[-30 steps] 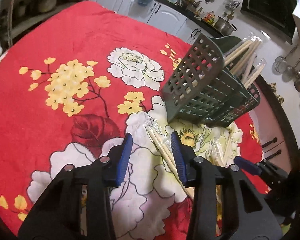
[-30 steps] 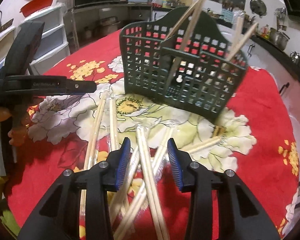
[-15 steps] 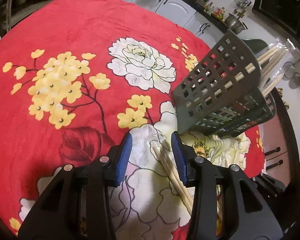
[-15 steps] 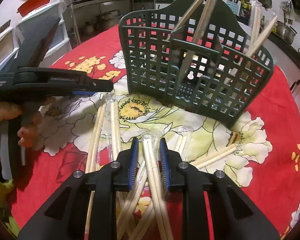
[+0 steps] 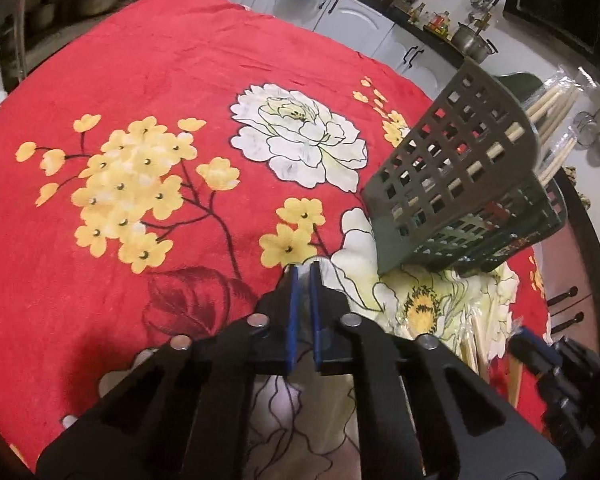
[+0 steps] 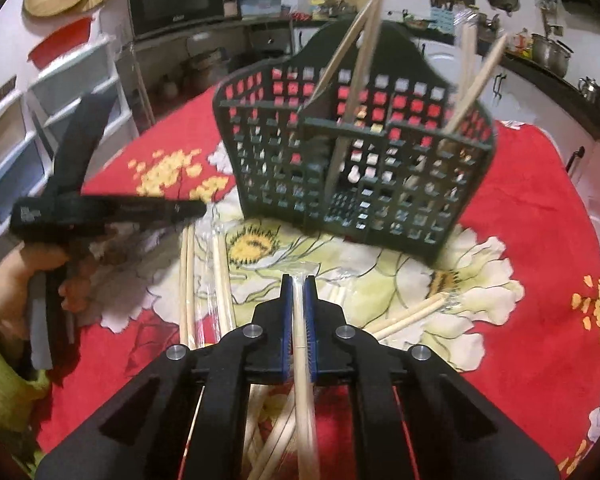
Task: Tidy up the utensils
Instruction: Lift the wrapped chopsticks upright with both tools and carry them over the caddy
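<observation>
A dark green lattice utensil basket (image 6: 360, 160) stands on the red flowered tablecloth, with several wrapped chopstick pairs leaning in it; it also shows at the right in the left wrist view (image 5: 460, 188). My right gripper (image 6: 299, 284) is shut on a wrapped chopstick pair (image 6: 302, 344), just in front of the basket. My left gripper (image 5: 305, 272) has its jaws nearly together on clear wrapper; the chopsticks in it are hidden. In the right wrist view the left gripper (image 6: 112, 210) sits left of the basket. More wrapped chopsticks (image 6: 224, 280) lie on the cloth.
The round table's cloth (image 5: 140, 80) stretches far to the left of the basket. Kitchen cabinets and pots (image 5: 472, 40) stand beyond the far edge. Drawers and a microwave (image 6: 172, 0) stand behind the table in the right wrist view.
Both grippers closed: the right one on a wrapped chopstick pair, the left one on a wrapped pair by the basket. Both moved slightly toward the basket.
</observation>
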The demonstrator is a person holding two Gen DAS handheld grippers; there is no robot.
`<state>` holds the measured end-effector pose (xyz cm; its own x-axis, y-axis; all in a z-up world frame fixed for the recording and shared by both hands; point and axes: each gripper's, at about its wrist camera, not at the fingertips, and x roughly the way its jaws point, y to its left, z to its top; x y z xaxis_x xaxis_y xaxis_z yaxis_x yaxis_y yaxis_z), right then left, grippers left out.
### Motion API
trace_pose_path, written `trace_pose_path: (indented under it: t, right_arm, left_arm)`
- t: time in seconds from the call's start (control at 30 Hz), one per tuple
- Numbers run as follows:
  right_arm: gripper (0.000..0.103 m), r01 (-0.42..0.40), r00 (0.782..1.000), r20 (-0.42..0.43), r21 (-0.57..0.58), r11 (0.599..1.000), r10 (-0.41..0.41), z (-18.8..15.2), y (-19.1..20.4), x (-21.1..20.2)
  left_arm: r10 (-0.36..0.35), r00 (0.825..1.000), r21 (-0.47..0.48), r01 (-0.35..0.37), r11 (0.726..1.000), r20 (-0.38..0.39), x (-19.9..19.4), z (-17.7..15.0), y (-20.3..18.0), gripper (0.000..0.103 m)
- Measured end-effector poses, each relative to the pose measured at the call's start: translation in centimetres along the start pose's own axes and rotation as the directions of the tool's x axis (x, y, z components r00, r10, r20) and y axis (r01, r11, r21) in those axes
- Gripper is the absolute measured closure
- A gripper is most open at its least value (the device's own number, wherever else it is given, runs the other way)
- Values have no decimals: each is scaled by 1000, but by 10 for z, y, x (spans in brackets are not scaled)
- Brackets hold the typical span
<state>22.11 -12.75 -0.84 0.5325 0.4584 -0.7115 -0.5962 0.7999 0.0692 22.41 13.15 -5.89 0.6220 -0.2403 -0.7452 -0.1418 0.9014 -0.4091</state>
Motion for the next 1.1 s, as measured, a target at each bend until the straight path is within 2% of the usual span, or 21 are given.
trace_pose_path:
  t: [0.17,0.3,0.6,0.83,1.1]
  right_arm:
    - [97,1,997,80,38,999,-4,-3,-3,-27]
    - [97,8,990,143,63,998,-17,2,-8,-47]
    - [97,3,961,275,118,993,-35,8,-14,-87]
    - [97,1,938,342,148,989,-52,9,-23,-113]
    - [97,-2,907,416,152,988,-63,13,-28,-143]
  left_arm:
    - [-10,998,29,9,1000,63,-23,-7,-6,102]
    - [-49,992,34,45,998,113,-47,-11,-14,102]
    - [-93,969,111,69,991,230,-103,-14,-39,102]
    - [-139,950,184,90,979,278,-129,-16,-71,102]
    - [-189,936,264,110,958,297,-142,-13,-105,102]
